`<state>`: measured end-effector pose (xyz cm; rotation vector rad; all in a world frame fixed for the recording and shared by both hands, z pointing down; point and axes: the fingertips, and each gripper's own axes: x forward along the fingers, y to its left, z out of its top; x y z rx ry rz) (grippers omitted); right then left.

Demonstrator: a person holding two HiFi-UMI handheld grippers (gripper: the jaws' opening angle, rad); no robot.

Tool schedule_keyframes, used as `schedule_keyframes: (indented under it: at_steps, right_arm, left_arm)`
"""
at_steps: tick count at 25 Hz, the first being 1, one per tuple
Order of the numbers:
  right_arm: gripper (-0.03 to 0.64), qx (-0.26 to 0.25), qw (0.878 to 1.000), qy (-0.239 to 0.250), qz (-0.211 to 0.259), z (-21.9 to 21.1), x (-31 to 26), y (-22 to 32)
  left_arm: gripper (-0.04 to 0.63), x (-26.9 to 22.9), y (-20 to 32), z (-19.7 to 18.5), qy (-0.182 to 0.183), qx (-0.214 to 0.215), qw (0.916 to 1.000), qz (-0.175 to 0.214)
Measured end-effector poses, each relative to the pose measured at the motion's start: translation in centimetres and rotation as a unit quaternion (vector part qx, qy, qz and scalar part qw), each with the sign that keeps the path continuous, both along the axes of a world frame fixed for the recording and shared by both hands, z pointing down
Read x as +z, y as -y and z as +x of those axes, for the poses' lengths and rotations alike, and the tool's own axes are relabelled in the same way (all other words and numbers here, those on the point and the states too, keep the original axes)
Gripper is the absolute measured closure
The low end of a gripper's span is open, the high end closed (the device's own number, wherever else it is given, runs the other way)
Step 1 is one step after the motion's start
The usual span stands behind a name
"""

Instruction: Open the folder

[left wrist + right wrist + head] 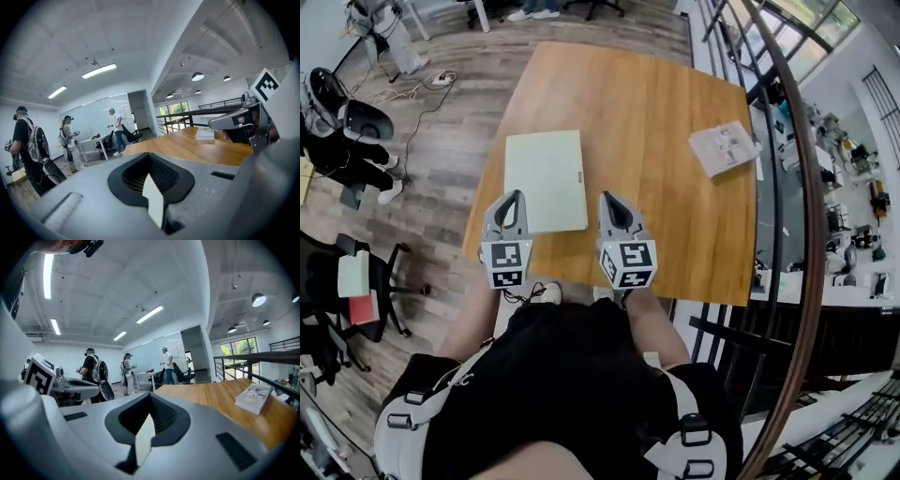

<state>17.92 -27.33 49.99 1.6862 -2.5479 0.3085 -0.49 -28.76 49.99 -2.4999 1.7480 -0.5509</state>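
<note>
A pale green folder (546,178) lies closed and flat on the wooden table (647,122), near its left front part. In the head view my left gripper (512,199) hovers over the folder's near left corner, jaws together with nothing between them. My right gripper (611,200) is just right of the folder's near right corner, also shut and empty. In the left gripper view the left gripper (151,159) points level across the table, and the right gripper (234,123) shows beside it. The right gripper view has the right gripper (150,398) facing the room. The folder is hidden in both gripper views.
A white booklet (724,147) lies near the table's far right edge. A metal railing (773,141) runs along the right side. Office chairs (356,281) and cables (412,89) are on the floor at the left. Several people (91,369) stand by a far desk.
</note>
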Motion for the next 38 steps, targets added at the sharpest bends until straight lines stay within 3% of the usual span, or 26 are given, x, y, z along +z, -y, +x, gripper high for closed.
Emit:
schedule_keyframes:
  at_steps: [4, 8, 12, 16, 18, 22, 24, 29, 33, 35, 38]
  right_arm:
    - [0.612, -0.026, 0.999, 0.018, -0.043, 0.3, 3.6, 1.0]
    - [0.609, -0.059, 0.989, 0.067, -0.121, -0.2, 8.3, 1.5]
    - [0.592, -0.073, 0.973, 0.106, -0.193, -0.2, 12.3, 2.0]
    - [0.543, -0.099, 0.948, 0.156, -0.26, -1.3, 16.2, 1.5]
    - [0.543, -0.114, 0.931, 0.192, -0.29, -2.1, 17.6, 1.0]
    - [0.543, -0.121, 0.9, 0.245, -0.34, -3.2, 19.9, 1.0]
    - [0.541, -0.122, 0.891, 0.248, -0.359, -3.7, 21.2, 0.8]
    - [0.541, -0.128, 0.877, 0.258, -0.386, -4.5, 22.5, 0.2]
    - [0.541, -0.134, 0.868, 0.268, -0.397, -4.8, 22.9, 0.0]
    - [0.538, -0.137, 0.866, 0.261, -0.404, -4.9, 23.2, -0.1]
    - [0.523, -0.137, 0.867, 0.243, -0.413, -5.1, 23.5, -0.1]
  left_arm:
    - [0.595, 1.8, -0.5, 1.3, 0.037, 0.0, 0.9992, -0.015]
    - [0.583, 4.4, -1.4, 2.7, 0.077, 0.025, 0.9963, -0.029]
    - [0.458, 7.6, -2.0, 4.9, 0.124, 0.079, 0.9872, -0.061]
    - [0.378, 12.2, -3.4, 6.5, 0.199, 0.149, 0.9635, -0.098]
    - [0.361, 14.1, -4.3, 7.3, 0.232, 0.186, 0.9475, -0.117]
    - [0.319, 18.3, -5.6, 8.7, 0.303, 0.25, 0.9077, -0.149]
    - [0.318, 20.0, -5.5, 8.5, 0.323, 0.253, 0.8975, -0.161]
    - [0.319, 21.5, -4.5, 7.5, 0.344, 0.236, 0.8904, -0.183]
    - [0.335, 23.0, -5.0, 6.8, 0.355, 0.242, 0.8782, -0.21]
    - [0.426, 23.2, -4.8, 6.6, 0.347, 0.24, 0.8809, -0.215]
    - [0.437, 23.1, -4.8, 6.4, 0.318, 0.246, 0.8859, -0.232]
